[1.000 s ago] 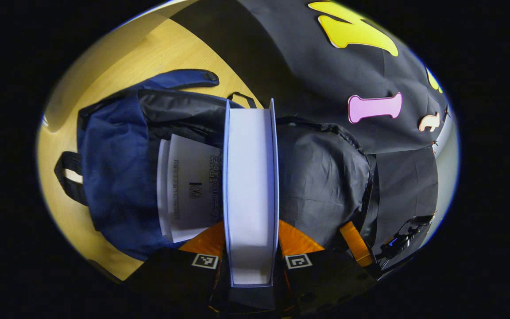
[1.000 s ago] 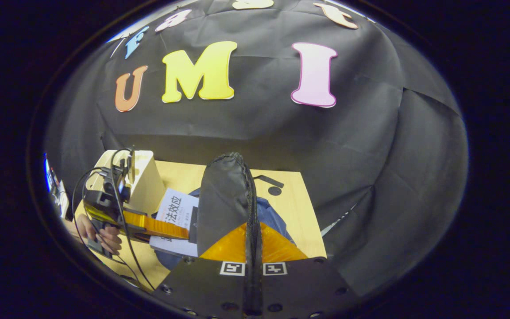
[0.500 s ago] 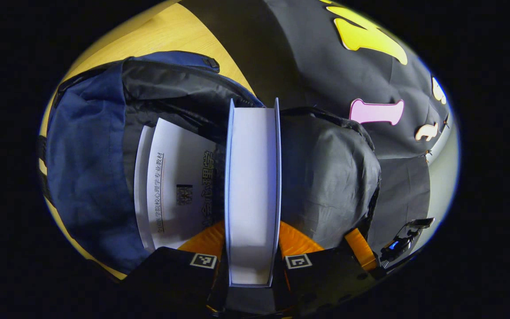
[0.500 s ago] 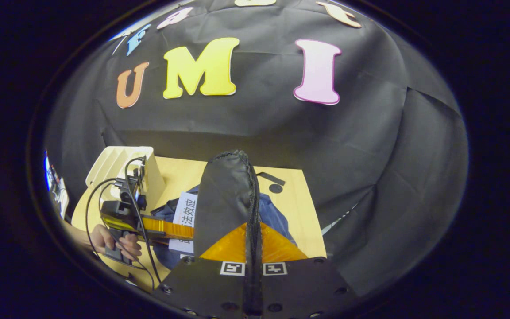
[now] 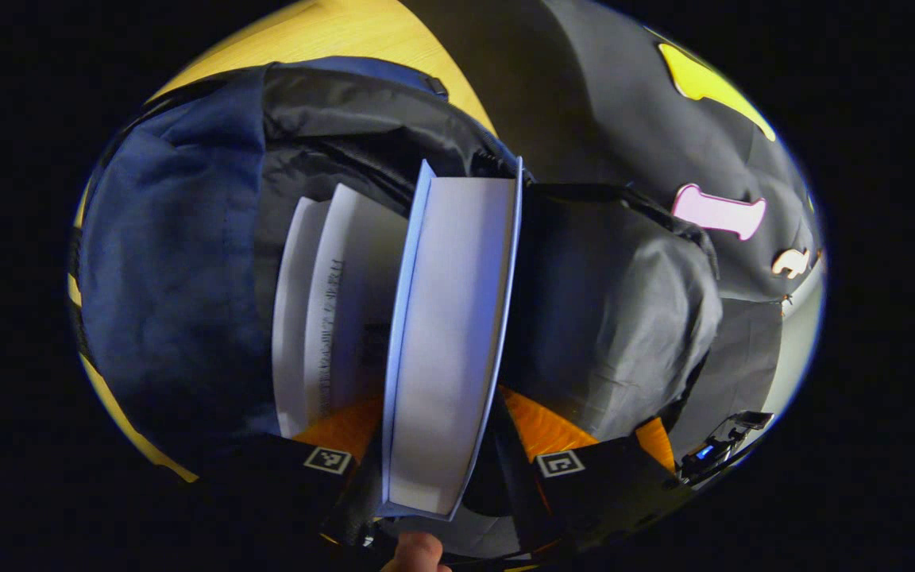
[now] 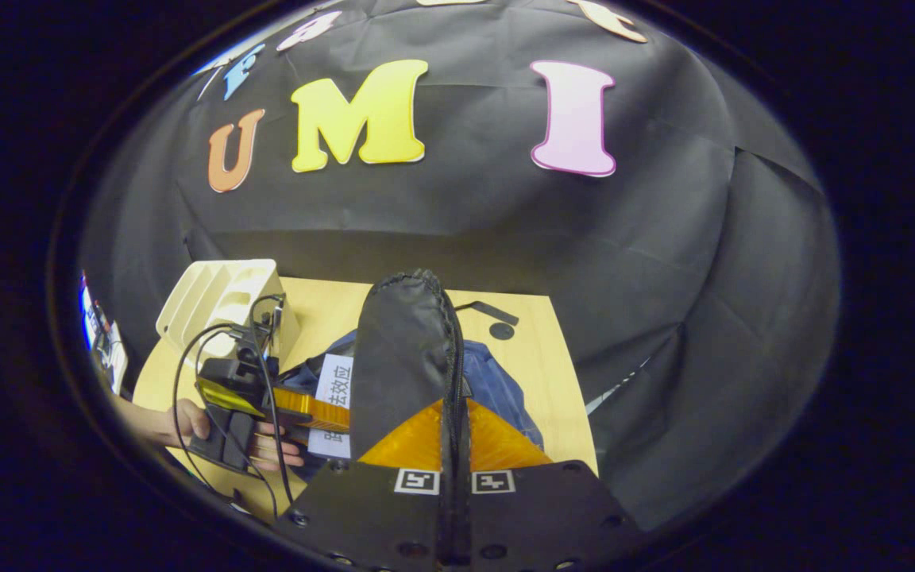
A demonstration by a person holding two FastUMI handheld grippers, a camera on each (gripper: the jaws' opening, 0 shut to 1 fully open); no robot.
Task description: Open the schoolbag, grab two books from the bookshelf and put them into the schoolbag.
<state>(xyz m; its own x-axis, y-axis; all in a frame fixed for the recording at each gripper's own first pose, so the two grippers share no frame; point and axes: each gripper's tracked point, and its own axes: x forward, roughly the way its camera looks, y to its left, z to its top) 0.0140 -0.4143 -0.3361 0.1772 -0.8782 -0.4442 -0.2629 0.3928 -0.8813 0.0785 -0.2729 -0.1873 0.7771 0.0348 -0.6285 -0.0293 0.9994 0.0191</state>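
Observation:
The blue schoolbag [image 5: 164, 270] lies open on the wooden table. One white book [image 5: 330, 302] lies inside its mouth. A second thick book [image 5: 442, 342] stands edge-on in the opening, tilted, between the fingers of my left gripper [image 5: 434, 413]. Those fingers are spread, with a dark gap showing on the book's right side. My right gripper [image 6: 455, 417] is shut on the zipper edge of the bag's black flap [image 6: 406, 349] and holds it up. In the right gripper view, the left gripper [image 6: 267, 401] and the hand holding it reach into the schoolbag [image 6: 497, 389] with the book [image 6: 334, 385].
A cream bookshelf [image 6: 219, 298] stands at the table's back left corner in the right gripper view. The wooden table [image 6: 537, 397] ends close to the right of the bag. The black cloth wall hangs just behind. A fingertip [image 5: 418, 550] shows below the book.
The left gripper pushed the second book farther into the bag, then its fingers spread and the book tipped sideways. The right gripper kept holding the flap up.

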